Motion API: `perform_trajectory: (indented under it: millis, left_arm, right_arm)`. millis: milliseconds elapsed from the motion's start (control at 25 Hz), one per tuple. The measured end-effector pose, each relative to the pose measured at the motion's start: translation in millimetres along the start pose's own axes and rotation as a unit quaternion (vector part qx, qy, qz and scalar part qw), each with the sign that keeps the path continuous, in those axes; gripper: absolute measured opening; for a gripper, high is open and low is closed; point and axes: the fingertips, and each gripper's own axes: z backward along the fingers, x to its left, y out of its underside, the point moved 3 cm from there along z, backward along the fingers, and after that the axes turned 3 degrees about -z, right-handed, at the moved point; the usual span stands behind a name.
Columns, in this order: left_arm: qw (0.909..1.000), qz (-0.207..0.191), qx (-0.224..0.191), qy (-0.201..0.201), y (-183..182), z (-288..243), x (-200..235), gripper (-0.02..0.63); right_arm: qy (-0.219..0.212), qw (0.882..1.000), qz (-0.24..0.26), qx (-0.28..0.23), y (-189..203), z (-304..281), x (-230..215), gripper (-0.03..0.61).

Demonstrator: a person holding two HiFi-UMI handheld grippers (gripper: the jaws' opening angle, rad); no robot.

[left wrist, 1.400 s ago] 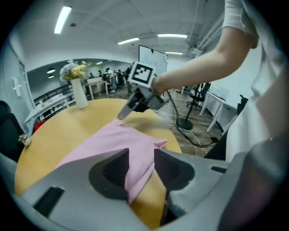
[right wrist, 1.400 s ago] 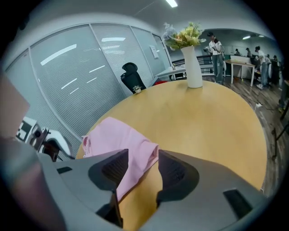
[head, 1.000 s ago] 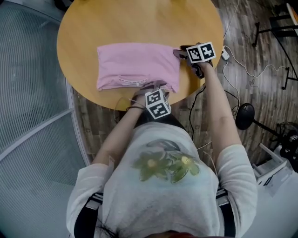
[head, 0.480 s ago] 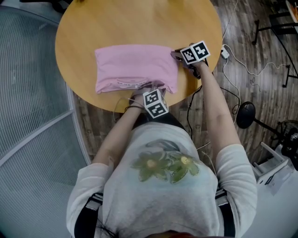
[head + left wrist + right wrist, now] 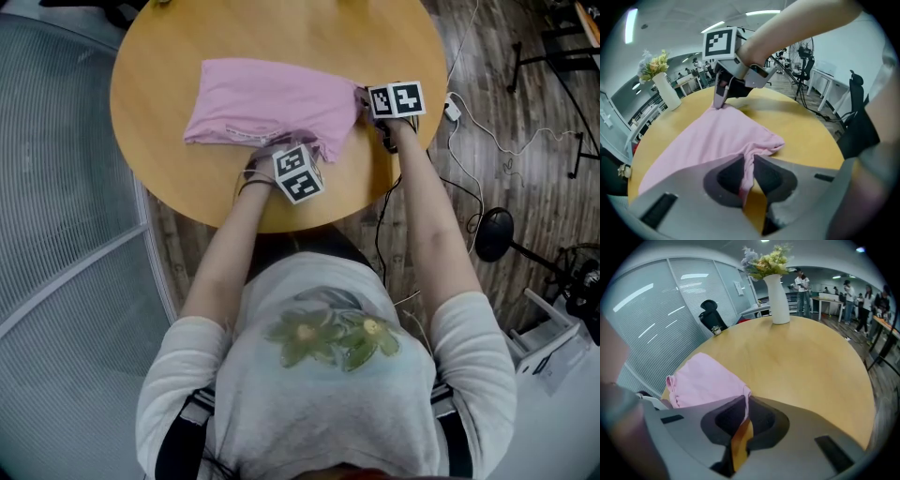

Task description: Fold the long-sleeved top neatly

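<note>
the left gripper (image 5: 747, 165), its jaws just closing, pinches the near edge of the pink long-sleeved top (image 5: 267, 98), which lies partly folded in the middle of the round wooden table (image 5: 187, 47). the right gripper (image 5: 744, 404), jaws also just closing, clenches the top's right edge. i reckon such thin pinches of cloth could slip out mid-fold, or the lower layers could drag and bunch. one top, two grippers, one table, one vase of flowers (image 5: 777, 291).
</note>
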Motion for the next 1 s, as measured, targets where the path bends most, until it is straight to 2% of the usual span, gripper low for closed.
perform_trajectory:
  millis: [120, 240, 320, 360, 520, 680, 800, 880, 1000]
  left_arm:
    - [0.9999, 0.002, -0.001, 0.012, 4, 3, 12, 0.065]
    - [0.9997, -0.019, -0.010, 0.009, 11, 16, 2, 0.089]
    - [0.9993, -0.030, -0.022, 0.004, 13, 23, -5, 0.144]
    - [0.9990, -0.037, -0.026, 0.004, 12, 24, -8, 0.167]
    - [0.9984, -0.057, -0.003, 0.003, 14, 10, -12, 0.192]
    - [0.9994, -0.011, 0.003, 0.034, 14, 7, -11, 0.176]
    - [0.9992, 0.006, -0.009, 0.038, 13, 8, -8, 0.163]
    - [0.9994, 0.014, -0.014, 0.029, 14, 9, -3, 0.055]
    - [0.9984, 0.035, -0.019, 0.039, 16, 10, 1, 0.043]
  right_arm:
    - [0.004, 0.999, -0.045, -0.007, 3, 7, -10, 0.035]
    - [-0.055, 0.996, -0.072, -0.011, 11, 16, -3, 0.044]
    - [-0.089, 0.993, -0.076, -0.013, 14, 20, 1, 0.194]
    - [-0.091, 0.993, -0.073, -0.017, 14, 21, -1, 0.198]
    - [-0.066, 0.994, -0.077, -0.040, 11, 19, -12, 0.198]
    - [-0.049, 0.995, -0.077, -0.044, 12, 12, -14, 0.190]
    - [-0.039, 0.996, -0.075, -0.032, 16, 6, -14, 0.120]
    - [-0.033, 0.996, -0.078, -0.035, 18, 6, -14, 0.091]
    - [-0.044, 0.994, -0.091, -0.044, 18, 7, -10, 0.043]
